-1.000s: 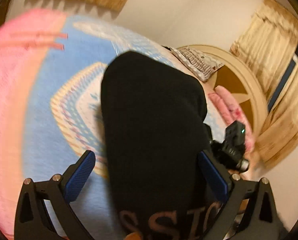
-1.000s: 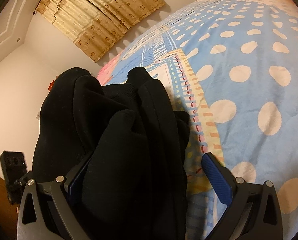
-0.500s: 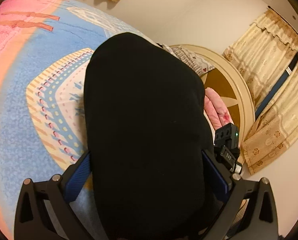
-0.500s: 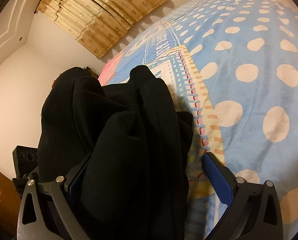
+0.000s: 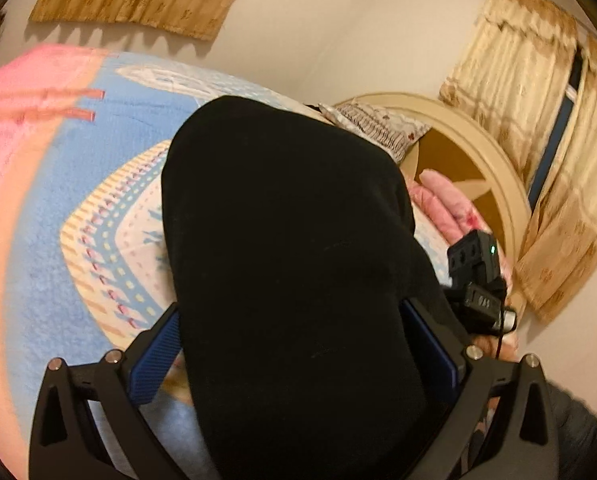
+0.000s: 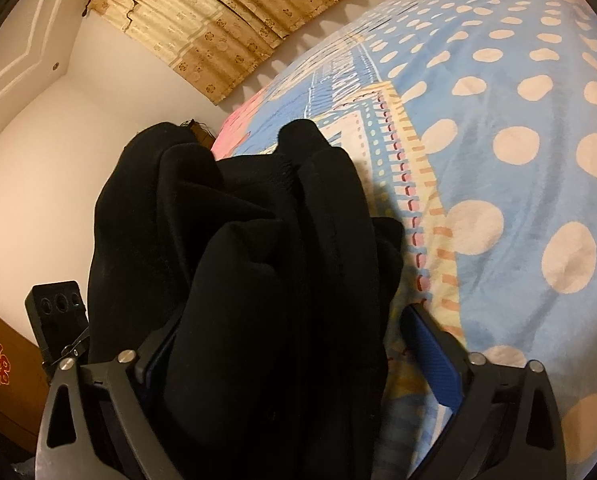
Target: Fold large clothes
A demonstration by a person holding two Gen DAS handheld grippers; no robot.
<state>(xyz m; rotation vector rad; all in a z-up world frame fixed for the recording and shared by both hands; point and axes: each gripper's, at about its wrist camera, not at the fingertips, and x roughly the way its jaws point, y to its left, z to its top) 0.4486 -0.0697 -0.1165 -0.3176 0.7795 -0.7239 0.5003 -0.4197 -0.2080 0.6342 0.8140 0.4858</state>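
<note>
A large black garment (image 5: 290,264) is bunched up and fills the middle of both views. In the left wrist view it lies between the two blue-padded fingers of my left gripper (image 5: 294,344), whose jaws stand wide apart with the cloth draped over them. In the right wrist view the same black garment (image 6: 258,280) hangs in thick folds between the fingers of my right gripper (image 6: 294,356), also spread wide. Both grippers hold it above a blue patterned blanket (image 6: 498,160). The fingertips are partly hidden by cloth.
The bed blanket (image 5: 58,220) is blue with cream dots and a pink edge. A round wooden headboard (image 5: 478,152), a pillow (image 5: 378,128) and pink bedding (image 5: 450,200) lie at the right. Curtains (image 6: 226,28) and white walls stand behind. The other gripper's body (image 5: 478,276) shows at the right.
The left wrist view swung back and forth over the blanket, and the garment's lettering seen a second ago is out of sight. The right wrist view has barely shifted.
</note>
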